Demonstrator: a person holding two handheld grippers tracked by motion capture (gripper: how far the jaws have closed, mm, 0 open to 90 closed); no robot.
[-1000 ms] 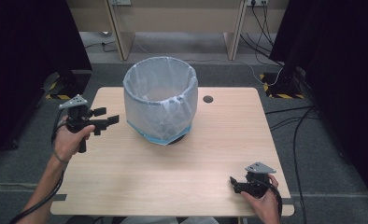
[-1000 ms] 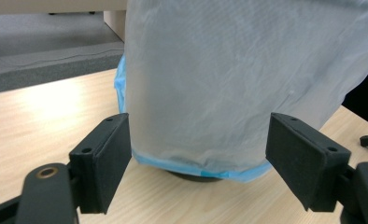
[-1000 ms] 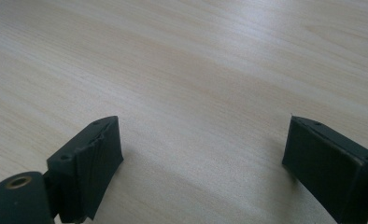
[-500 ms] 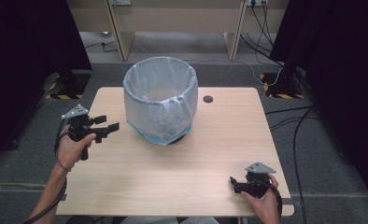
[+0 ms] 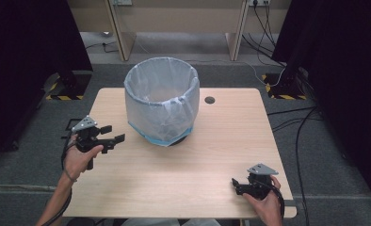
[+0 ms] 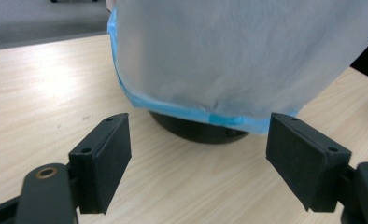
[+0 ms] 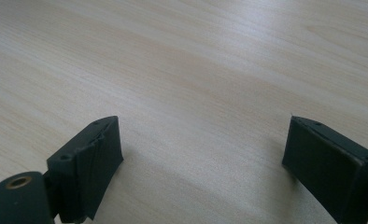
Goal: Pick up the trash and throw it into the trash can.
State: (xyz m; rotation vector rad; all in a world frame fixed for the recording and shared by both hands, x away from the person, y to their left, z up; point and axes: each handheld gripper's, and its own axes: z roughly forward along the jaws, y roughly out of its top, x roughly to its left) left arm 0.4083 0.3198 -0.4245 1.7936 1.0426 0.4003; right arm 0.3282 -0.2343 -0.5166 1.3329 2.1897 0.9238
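We are at the approach step: our left claw [image 5: 112,140] hangs just above the worktop [image 5: 221,141] near its left edge, spread wide with nothing between the jaws, and it points at the lower part of the bin [image 5: 161,106]. The bin stands toward the far edge of the worktop, a little left of the middle. Our right claw [image 5: 238,183] rests low at the near right corner, well apart from the bin, also spread and empty; in the right gripper view we see bare wood between its jaws.

We judge that the work concerns the liner bag [image 6: 247,51] on the bin, and that no grip is made yet. The next move probably calls for bringing the left claw forward to the hanging hem of the bag and closing on the thin film alone, not on the hard base. The film is loose, so it may slip or bunch.

The bag is a pale, half-transparent plastic, thin and wrinkled, pulled over the round rim and falling down the outside. Its hem is a light blue band [image 6: 173,106] that ends just above the base. The base [image 6: 196,130] is dark, round and looks rigid. The worktop is light wood grain, smooth and matte, with a small round dark hole [image 5: 210,100] near the far edge, just right of the bin.
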